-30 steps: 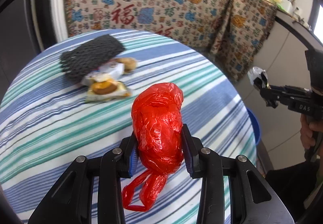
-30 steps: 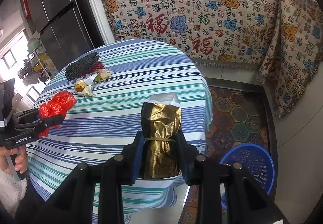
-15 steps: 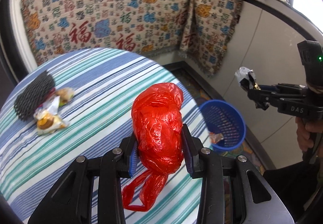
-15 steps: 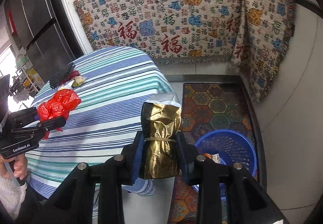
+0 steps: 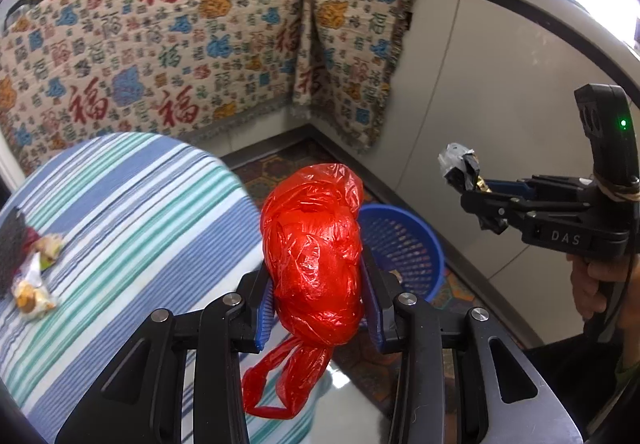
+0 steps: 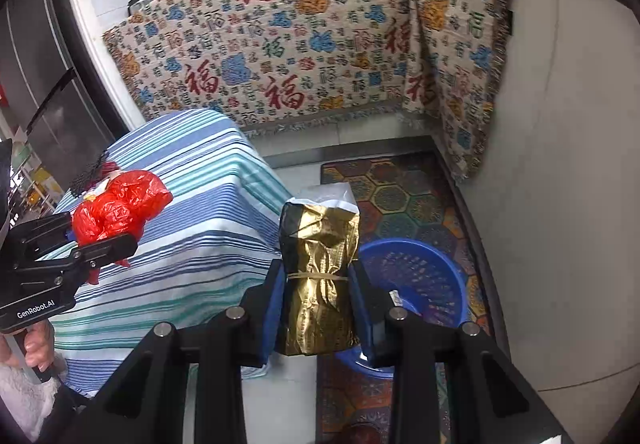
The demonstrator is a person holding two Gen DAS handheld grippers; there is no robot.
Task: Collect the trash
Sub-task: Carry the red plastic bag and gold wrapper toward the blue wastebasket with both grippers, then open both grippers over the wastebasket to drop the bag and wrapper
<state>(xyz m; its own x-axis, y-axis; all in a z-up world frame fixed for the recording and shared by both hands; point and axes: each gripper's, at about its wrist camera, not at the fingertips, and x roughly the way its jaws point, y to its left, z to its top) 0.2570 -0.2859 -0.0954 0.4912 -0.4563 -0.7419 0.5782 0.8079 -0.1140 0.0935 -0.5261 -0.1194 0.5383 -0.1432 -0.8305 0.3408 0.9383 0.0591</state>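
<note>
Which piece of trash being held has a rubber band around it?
The gold foil bag, clamped in the right gripper, has a thin band around its middle. The red plastic bag in the left gripper has none, only loose handles hanging below.

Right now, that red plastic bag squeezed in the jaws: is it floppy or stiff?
Probably floppy: the red plastic bag is crinkled and its handle loops dangle limp below the left gripper. It likely weighs little, since it bulges upward without sagging. The film looks glossy, so it might slip.
</note>
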